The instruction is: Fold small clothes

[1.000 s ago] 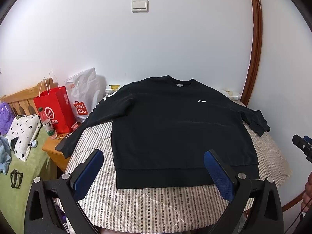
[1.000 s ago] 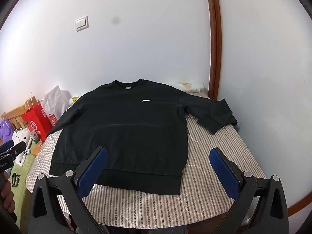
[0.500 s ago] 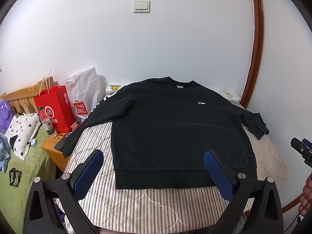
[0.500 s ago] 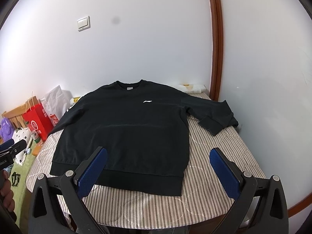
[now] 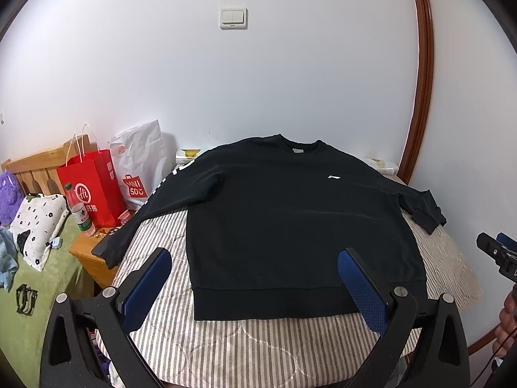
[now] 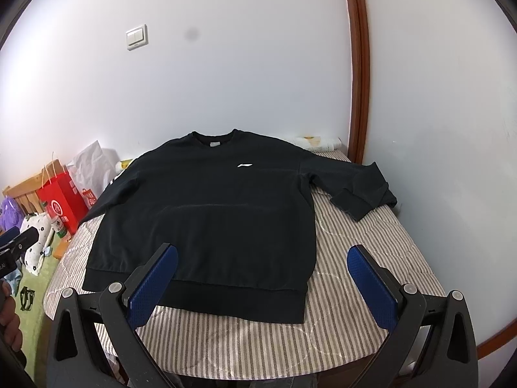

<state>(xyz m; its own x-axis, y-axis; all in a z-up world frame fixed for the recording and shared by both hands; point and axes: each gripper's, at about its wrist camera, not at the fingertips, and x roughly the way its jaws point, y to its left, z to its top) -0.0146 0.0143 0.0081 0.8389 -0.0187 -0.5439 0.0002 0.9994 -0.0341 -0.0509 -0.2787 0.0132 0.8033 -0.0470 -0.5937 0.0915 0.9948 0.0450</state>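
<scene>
A striped quilted bed (image 5: 258, 339) — a black sweatshirt (image 5: 290, 220) spread flat on it.

One black sweatshirt (image 5: 290, 213) lies on one striped bed (image 5: 258, 342), with two sleeves spread out and one white logo (image 5: 334, 177) on the chest. Two grippers hover near it, the left gripper (image 5: 255, 286) and the right gripper (image 6: 263, 283), each with two blue pads. Beside the bed stand two shopping bags, one red bag (image 5: 93, 184) and one white bag (image 5: 142, 168), plus one bottle (image 5: 79, 210). One light switch (image 5: 233, 16) sits on the wall.
</scene>
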